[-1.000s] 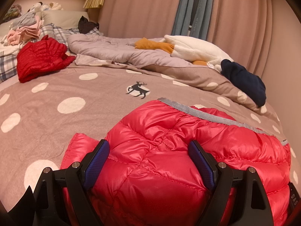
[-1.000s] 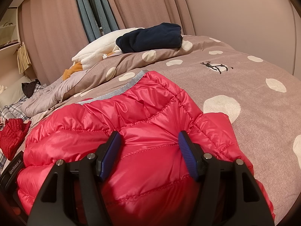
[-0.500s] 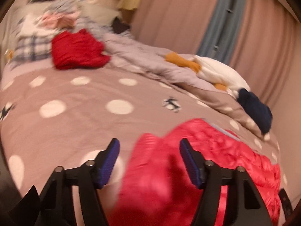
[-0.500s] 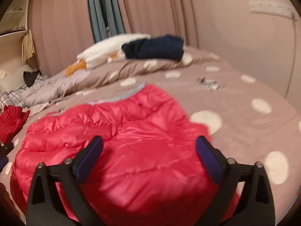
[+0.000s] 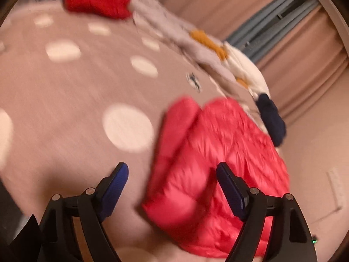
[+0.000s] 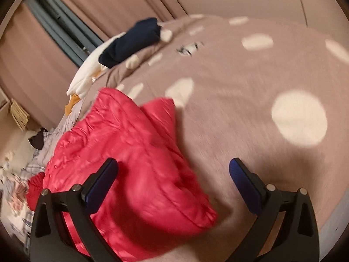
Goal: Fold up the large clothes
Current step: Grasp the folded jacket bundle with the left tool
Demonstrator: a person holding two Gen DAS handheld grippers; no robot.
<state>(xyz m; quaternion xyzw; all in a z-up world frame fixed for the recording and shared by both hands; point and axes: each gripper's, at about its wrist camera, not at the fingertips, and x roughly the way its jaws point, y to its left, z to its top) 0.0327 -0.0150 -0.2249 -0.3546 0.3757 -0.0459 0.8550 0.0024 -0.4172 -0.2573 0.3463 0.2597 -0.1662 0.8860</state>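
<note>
A: How far along is the folding?

B: The shiny red quilted down jacket lies on the brown duvet with cream polka dots as a compact, puffy bundle, so I'd judge this garment nearly or fully folded. Other clothes sit heaped far ahead of the tools, apparently still to do.

A: And the grippers?

B: The left gripper has just been opening again; its blue pads stand wide, with the jacket's edge ahead between them but not pinched. The right gripper stands about as wide as it goes, gripping nothing; the jacket is by its left finger, bare duvet under its right.
</note>
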